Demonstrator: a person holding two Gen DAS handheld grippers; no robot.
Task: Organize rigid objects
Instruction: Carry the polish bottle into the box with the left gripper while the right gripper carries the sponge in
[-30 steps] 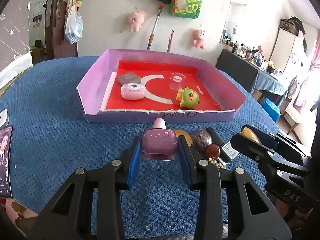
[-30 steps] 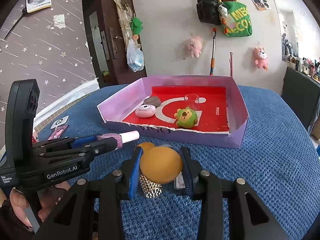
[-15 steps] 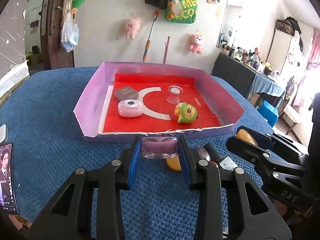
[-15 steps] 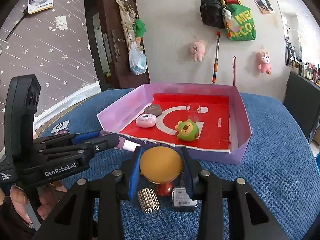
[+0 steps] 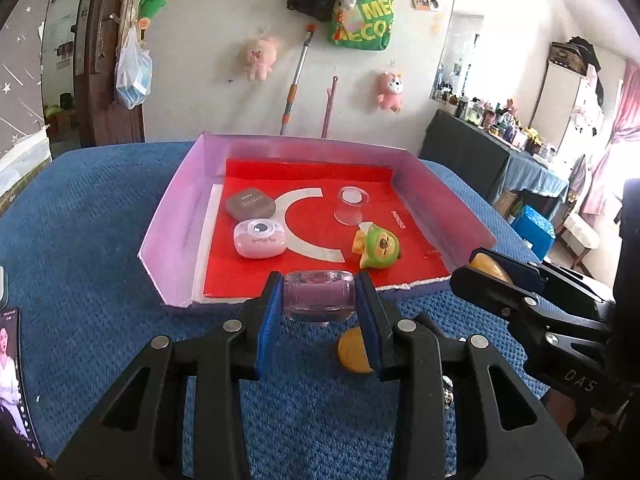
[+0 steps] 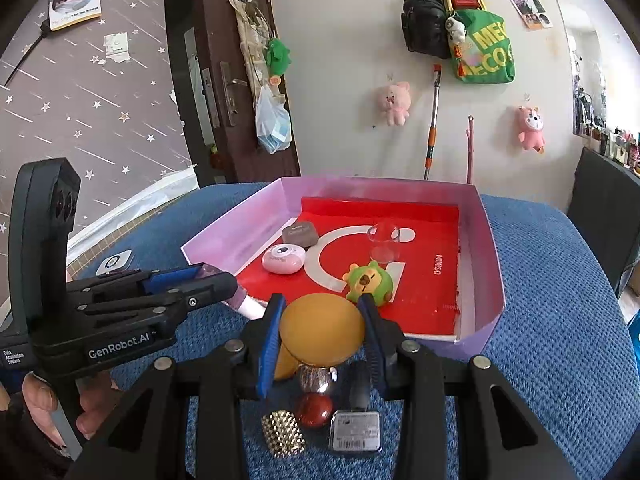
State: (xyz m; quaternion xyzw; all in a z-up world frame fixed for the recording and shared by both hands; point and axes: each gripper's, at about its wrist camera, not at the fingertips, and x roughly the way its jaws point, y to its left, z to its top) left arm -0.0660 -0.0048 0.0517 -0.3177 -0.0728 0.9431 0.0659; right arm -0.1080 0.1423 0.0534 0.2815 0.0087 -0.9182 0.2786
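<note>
My left gripper (image 5: 319, 304) is shut on a purple nail-polish bottle (image 5: 319, 297), held above the near wall of the pink tray (image 5: 168, 224); the bottle's white cap (image 6: 250, 306) points down. My right gripper (image 6: 322, 330) is shut on a round orange object (image 6: 322, 330), held above the blue cloth just in front of the tray (image 6: 490, 240). Inside the tray lie a green toy (image 5: 380, 246), a pink case (image 5: 260, 238), a brown compact (image 5: 250, 204) and a clear cup (image 5: 350, 208).
On the blue cloth below the right gripper lie a second orange piece (image 5: 354, 354), a silver ball (image 6: 316, 378), a red ball (image 6: 314, 410), a studded gold piece (image 6: 284, 434) and a small labelled box (image 6: 354, 434). A phone (image 5: 10, 368) lies at the left.
Both grippers have risen and moved forward toward the tray with their objects. The nail-polish bottle has tipped so its cap now points down.
</note>
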